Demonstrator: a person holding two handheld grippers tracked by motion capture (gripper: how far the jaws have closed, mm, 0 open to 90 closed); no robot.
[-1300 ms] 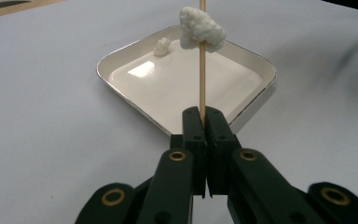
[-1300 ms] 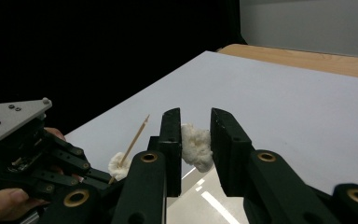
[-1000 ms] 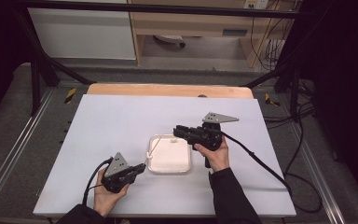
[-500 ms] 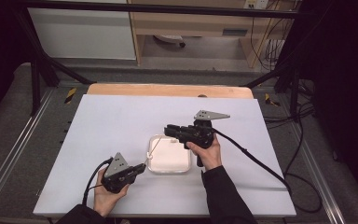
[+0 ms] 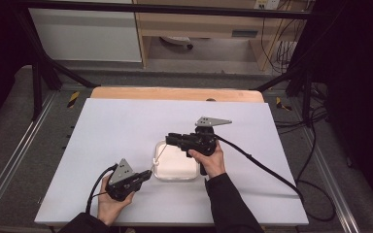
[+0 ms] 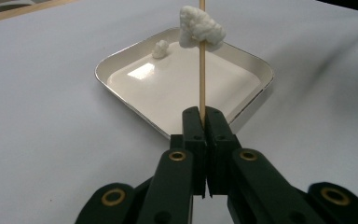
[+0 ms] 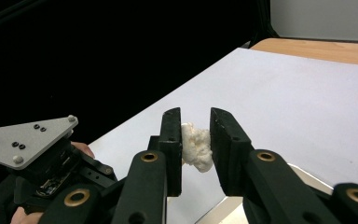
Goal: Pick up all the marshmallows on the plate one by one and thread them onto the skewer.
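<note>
On the white bench sits a square white dish, near the middle, with a small white lump resting at its far rim. The left hand-held gripper, at the near left, has its jaws pressed together on a thin wooden skewer that reaches over the dish and carries a white marshmallow-like piece. The right hand-held gripper, over the dish's far right side, pinches a white piece between its jaws.
</note>
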